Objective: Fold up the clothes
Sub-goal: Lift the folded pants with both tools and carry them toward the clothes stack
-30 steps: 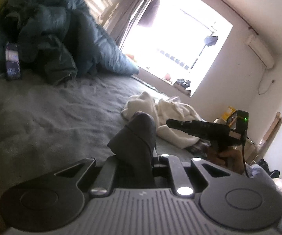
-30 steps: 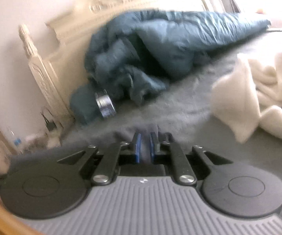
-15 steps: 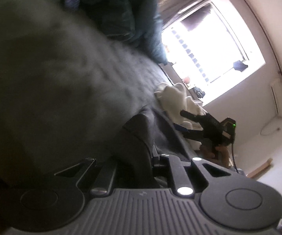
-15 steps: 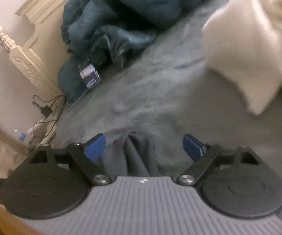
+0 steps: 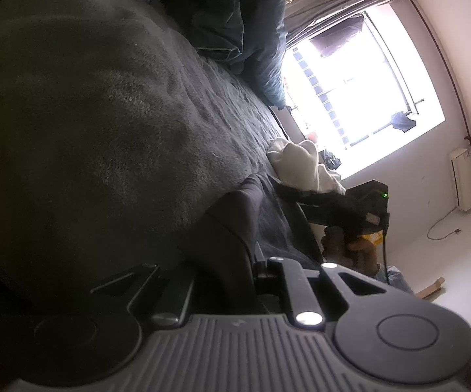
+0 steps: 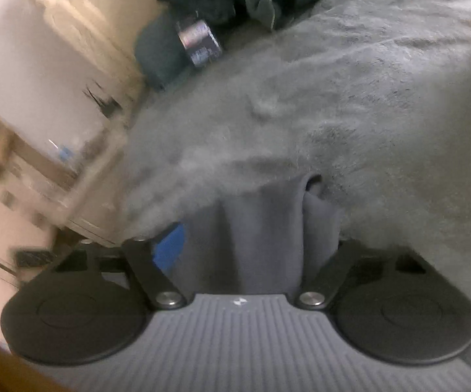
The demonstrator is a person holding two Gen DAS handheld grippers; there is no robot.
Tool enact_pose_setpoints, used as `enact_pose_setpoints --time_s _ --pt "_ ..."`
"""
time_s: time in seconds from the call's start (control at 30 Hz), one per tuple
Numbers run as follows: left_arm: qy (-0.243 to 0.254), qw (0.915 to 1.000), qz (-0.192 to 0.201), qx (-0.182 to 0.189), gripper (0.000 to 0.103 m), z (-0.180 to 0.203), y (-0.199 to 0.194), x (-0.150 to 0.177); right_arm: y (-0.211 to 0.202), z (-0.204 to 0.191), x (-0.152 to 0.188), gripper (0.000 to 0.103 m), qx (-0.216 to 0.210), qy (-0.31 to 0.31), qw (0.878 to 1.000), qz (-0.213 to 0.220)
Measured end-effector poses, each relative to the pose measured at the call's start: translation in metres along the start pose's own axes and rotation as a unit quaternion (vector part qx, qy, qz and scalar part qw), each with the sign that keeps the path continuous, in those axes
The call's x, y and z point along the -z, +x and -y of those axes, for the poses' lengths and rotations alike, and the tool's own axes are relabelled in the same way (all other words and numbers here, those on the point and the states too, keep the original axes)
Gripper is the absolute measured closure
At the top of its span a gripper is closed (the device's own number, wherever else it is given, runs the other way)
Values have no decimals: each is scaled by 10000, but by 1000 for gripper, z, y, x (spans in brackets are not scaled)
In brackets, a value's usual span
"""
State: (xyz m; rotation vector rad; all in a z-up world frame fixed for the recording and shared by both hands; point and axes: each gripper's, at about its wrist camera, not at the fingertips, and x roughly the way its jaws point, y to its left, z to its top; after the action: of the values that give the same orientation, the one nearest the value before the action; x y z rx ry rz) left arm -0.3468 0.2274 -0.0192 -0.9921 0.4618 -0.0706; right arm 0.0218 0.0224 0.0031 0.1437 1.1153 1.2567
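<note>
The left gripper (image 5: 225, 258) is closed on a bunched corner of the dark grey garment (image 5: 268, 225), its fingers drawn tight on the cloth, probably so that edge can be lifted and carried over. The right gripper (image 6: 251, 238) stands wide open with a fold of the same garment (image 6: 268, 225) lying between its spread blue-padded fingers (image 6: 167, 245); it grips nothing (the cloth merely sits in the gap), which I judge fits either a grasp about to close or a release just made. The garment lies low on the grey bed (image 5: 105, 114), near its edge. Counted: two grippers, one dark garment, one white garment (image 5: 300, 163) crumpled further along the bed, one teal duvet (image 5: 235, 16) heaped at the headboard, and one small printed packet (image 6: 198, 42) beside it.
</note>
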Motion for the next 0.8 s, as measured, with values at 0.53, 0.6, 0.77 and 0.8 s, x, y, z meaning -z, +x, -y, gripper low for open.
enact_pose_setpoints --time_s 0.53,0.6,0.77,0.8 --pt "1641 9842 661 -3 93 110 -51 -13 -101 -117 50 98 632 -1159 9650 2265" --pt "2140 9737 765 145 92 143 -60 -19 -134 -132 65 98 765 -1277 9526 2654" --pt "3171 9438 817 441 92 218 -68 -23 -215 -168 101 97 1088 -1560 9133 3602" --pt "3312 9387 801 520 92 230 -69 -23 -232 -175 108 97 1151 -1615 9040 3787"
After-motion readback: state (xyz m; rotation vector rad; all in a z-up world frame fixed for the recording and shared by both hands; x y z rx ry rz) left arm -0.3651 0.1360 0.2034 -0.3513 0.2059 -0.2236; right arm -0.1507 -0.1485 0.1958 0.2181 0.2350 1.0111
